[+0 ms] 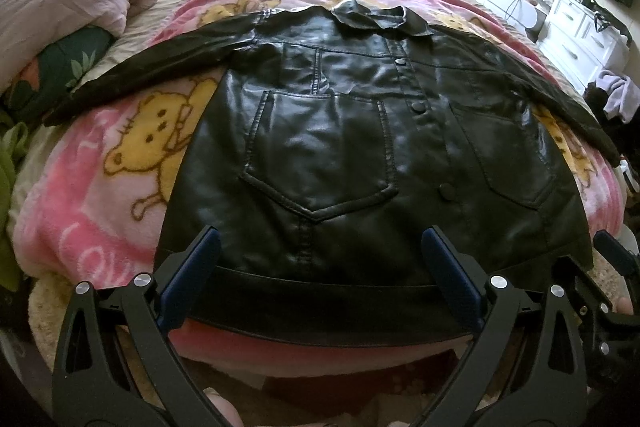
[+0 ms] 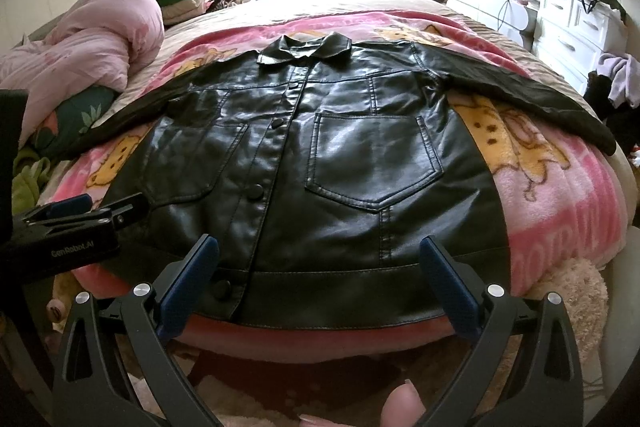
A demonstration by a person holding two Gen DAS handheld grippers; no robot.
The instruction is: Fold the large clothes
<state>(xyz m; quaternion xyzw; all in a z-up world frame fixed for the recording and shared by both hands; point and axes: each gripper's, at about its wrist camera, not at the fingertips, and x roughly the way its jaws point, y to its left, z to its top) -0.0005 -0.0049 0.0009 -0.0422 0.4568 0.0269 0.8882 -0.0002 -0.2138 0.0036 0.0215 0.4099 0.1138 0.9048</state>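
We hold the left gripper (image 1: 320, 263) at the bottom centre of its view, jaws spread wide with nothing between them, poised over the hem of the black leather jacket (image 1: 340, 147). The right gripper (image 2: 320, 267) sits likewise at the bottom centre of its own view, fully spread and empty.

The jacket lies face up and buttoned on the pink bear-print blanket (image 1: 100, 219), filling the centre of both frames. Its collar (image 2: 304, 49) points toward the upper part of the frame and its hem band (image 2: 360, 295) is nearest us. Both sleeves extend outward: one sleeve (image 1: 140, 75) runs toward the left edge, the other sleeve (image 2: 540, 95) toward the right edge of the right-wrist view. We judge this flat, spread layout to be the starting condition for folding, since it exposes every edge.

No fold is visible yet. We judge the next step to be gripping a sleeve or a side edge. The leather looks stiff and glossy, so it may slip from the pads or resist creasing.

A rumpled pink duvet (image 2: 88, 39) sits at the upper left, apart from the jacket body.
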